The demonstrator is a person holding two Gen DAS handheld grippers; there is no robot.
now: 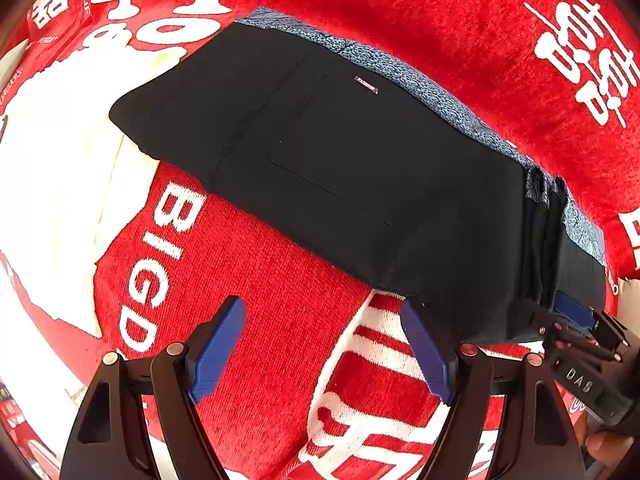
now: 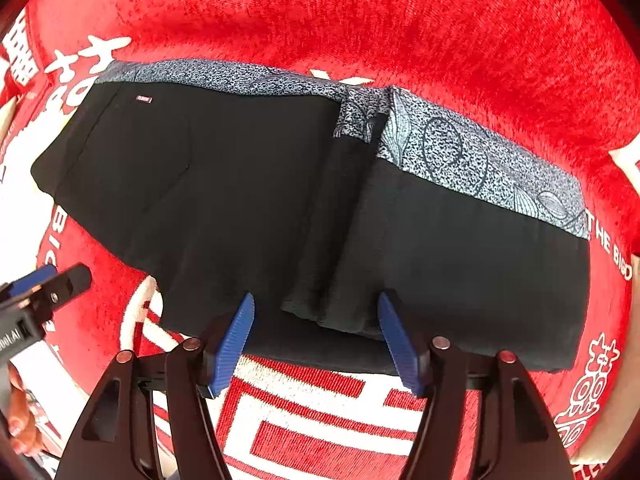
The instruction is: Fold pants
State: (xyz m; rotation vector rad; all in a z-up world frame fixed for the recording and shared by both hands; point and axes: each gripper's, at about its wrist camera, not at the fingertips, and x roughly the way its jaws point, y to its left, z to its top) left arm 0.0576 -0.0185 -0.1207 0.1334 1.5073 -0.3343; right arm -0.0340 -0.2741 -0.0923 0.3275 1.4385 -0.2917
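Note:
Black pants (image 1: 340,152) with a blue-grey patterned waistband (image 1: 420,88) lie folded on a red blanket. In the right wrist view the pants (image 2: 248,200) fill the middle, with a folded layer edge (image 2: 332,308) near my fingers. My left gripper (image 1: 324,312) is open and empty, just short of the pants' near edge. My right gripper (image 2: 316,308) is open, its blue fingertips (image 2: 240,332) over the near edge of the pants, holding nothing. The right gripper also shows in the left wrist view (image 1: 580,336), at the pants' right end.
The red blanket (image 1: 460,20) with white lettering covers the whole surface. A white printed patch (image 1: 60,200) lies at the left. The left gripper shows at the left edge of the right wrist view (image 2: 40,296), with a hand below it.

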